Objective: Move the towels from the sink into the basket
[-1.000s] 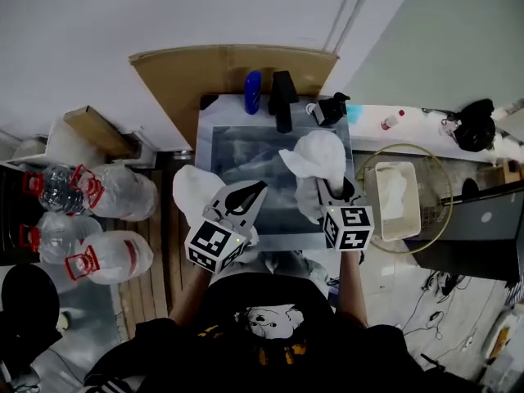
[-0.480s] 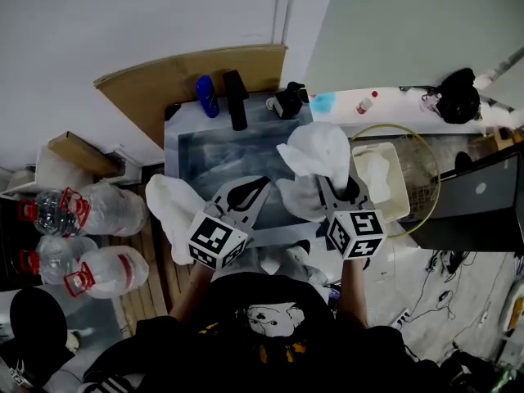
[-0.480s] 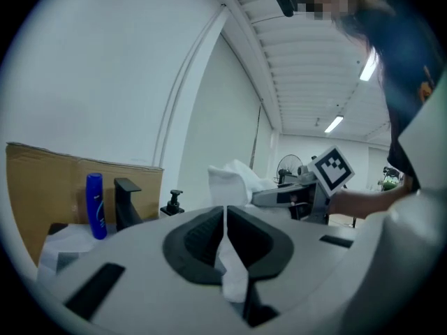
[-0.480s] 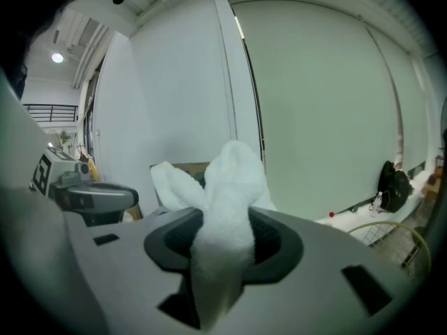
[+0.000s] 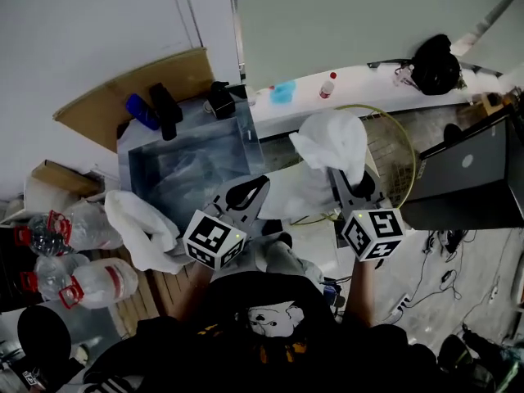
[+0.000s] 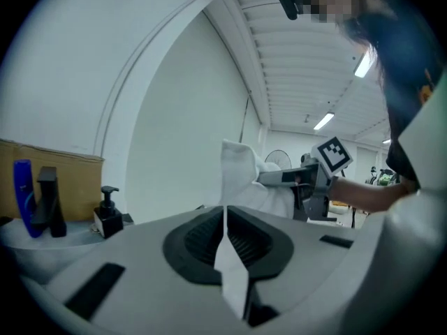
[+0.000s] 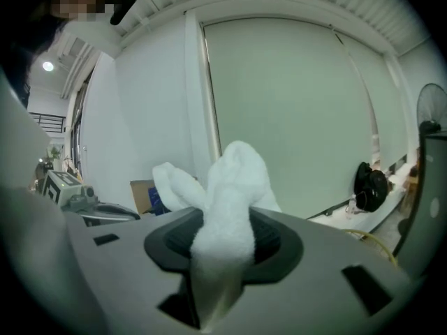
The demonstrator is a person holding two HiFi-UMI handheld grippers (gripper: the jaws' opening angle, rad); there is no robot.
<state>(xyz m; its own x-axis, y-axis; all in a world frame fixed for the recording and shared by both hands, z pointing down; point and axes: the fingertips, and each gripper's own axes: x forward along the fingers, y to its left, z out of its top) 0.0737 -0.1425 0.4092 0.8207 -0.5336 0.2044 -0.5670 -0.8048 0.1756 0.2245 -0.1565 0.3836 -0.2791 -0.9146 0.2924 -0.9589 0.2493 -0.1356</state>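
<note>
My left gripper (image 5: 250,193) is shut on a thin edge of a white towel (image 5: 141,226); the cloth hangs off to the left, past the front corner of the steel sink (image 5: 144,155). In the left gripper view only a narrow strip of that towel (image 6: 230,274) shows between the closed jaws. My right gripper (image 5: 348,178) is shut on a second, bunched white towel (image 5: 332,142), held over the round wire basket (image 5: 403,142). That towel (image 7: 227,208) bulges up out of the jaws in the right gripper view.
A blue bottle (image 5: 137,111), a black bottle (image 5: 166,111) and a pump dispenser (image 5: 219,98) stand at the sink's back. Water jugs (image 5: 82,281) sit on the floor at left. A laptop (image 5: 463,178) and a black bag (image 5: 434,64) lie right of the basket.
Both grippers have carried their towels to the right, away from the sink; the right one is now over the basket. The head view has swung right with them.
</note>
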